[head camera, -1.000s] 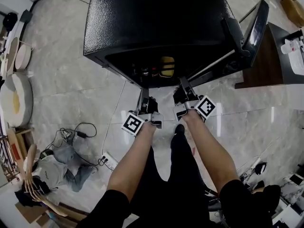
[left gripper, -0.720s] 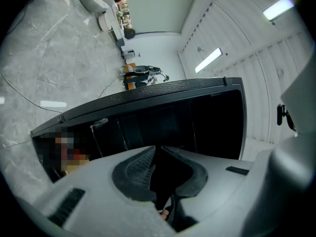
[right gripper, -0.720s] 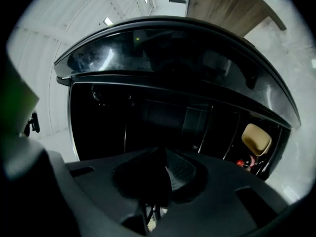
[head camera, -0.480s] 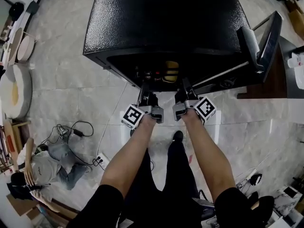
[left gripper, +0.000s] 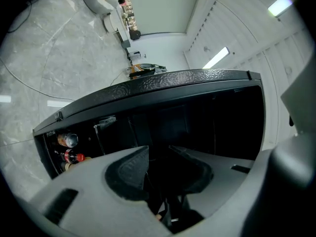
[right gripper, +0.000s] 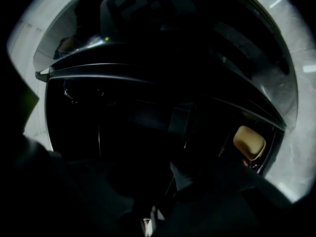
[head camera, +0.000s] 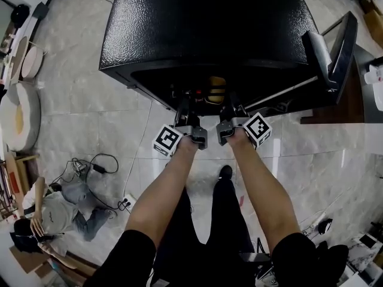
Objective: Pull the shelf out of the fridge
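Note:
A black mini fridge [head camera: 209, 28] stands on the floor with its door [head camera: 332, 52] swung open to the right. My left gripper [head camera: 183, 107] and right gripper [head camera: 231, 104] both reach into its dark front opening, side by side. In the left gripper view the left gripper [left gripper: 158, 154] has its jaws opening, with a dark gap and nothing seen between the pads [left gripper: 129, 172]. Cans [left gripper: 69, 140] stand at the fridge's left side. The right gripper view is almost black; one pad [right gripper: 183, 176] and a tan object [right gripper: 249, 142] show. I cannot make out the shelf.
A person [head camera: 60, 211] sits on the marble floor at the lower left, by cables and a power strip [head camera: 128, 202]. Round white cushions [head camera: 18, 121] lie at the left edge. A brown table [head camera: 335, 106] stands behind the fridge door.
Both grippers have moved forward, deeper into the fridge opening. The view has shifted slightly towards the fridge.

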A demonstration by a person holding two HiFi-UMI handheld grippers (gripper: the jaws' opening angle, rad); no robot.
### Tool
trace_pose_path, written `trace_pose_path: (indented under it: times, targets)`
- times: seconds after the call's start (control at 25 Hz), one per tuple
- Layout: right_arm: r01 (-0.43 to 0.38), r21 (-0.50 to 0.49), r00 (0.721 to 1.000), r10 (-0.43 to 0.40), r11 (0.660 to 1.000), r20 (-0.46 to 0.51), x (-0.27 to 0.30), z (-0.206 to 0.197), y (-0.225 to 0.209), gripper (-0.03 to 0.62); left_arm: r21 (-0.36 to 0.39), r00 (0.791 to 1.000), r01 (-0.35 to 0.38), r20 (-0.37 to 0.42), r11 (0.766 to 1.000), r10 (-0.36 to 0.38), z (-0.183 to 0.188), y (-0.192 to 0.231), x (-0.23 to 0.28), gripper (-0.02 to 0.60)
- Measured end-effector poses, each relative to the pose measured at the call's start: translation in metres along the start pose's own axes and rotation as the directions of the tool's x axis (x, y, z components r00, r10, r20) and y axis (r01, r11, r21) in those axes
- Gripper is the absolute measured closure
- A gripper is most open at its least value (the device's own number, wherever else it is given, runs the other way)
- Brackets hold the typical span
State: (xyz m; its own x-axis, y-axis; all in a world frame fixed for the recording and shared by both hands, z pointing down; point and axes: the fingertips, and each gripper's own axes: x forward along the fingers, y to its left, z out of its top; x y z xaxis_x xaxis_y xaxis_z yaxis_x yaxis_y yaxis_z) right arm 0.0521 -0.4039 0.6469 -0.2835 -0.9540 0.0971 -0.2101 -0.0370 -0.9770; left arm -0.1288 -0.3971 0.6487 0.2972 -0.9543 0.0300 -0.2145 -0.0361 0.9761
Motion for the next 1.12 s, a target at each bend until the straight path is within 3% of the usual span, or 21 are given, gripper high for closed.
trace_pose_path:
  times: [0.32, 1.12]
  targets:
    - [0.036, 0.016, 0.999, -0.036, 0.999, 0.007, 0.007, 0.001, -0.021, 0.508, -0.032, 1.0, -0.013, 0.001, 0.999, 0.013, -0.003, 0.009, 0.011, 0.454]
    - [0.026, 0.103, 0.997, -0.033, 0.994, 0.065, 0.012, -0.002, -0.028, 0.507, -0.082, 0.997, -0.061, 0.033, 0.995, 0.064, 0.006, 0.035, 0.032, 0.454]
